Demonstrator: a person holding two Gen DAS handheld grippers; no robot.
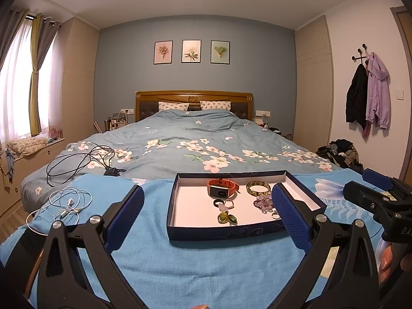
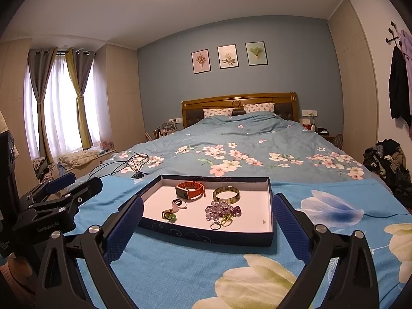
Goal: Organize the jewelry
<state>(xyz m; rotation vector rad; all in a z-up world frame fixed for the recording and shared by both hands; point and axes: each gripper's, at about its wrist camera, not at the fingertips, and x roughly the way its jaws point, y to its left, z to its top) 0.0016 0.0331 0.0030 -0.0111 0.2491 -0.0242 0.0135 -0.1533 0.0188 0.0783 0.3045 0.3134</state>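
Blue-padded fingers (image 1: 291, 216) of the left gripper (image 1: 206, 216) are seen spread wide over the bright blue blanket (image 1: 154, 270), nothing pinched between them. Same story for the right gripper (image 2: 207, 228): fingers (image 2: 126, 226) held wide apart, nothing gripped. Just beyond both sets of fingertips, the dark blue tray (image 2: 206, 235) with its white floor is found lying flat on the blanket, framed between the spread fingers in each view. Inside it, nearest the fingers, a pair of small rings (image 2: 219, 223) and a green-and-amber piece (image 2: 168, 215) are spotted; a purple bead bracelet (image 2: 222, 210) lies just behind the rings. Further back in the tray, an orange-strapped watch (image 2: 190, 190) and a green bangle (image 2: 226, 194) are set side by side. Off past the left finger, white earphones (image 1: 67, 203) are coiled on the blanket, and black cables (image 1: 79, 163) are sprawled on the floral duvet (image 1: 206, 139) beyond. At the far end, a wooden headboard (image 1: 194, 96) is seen.
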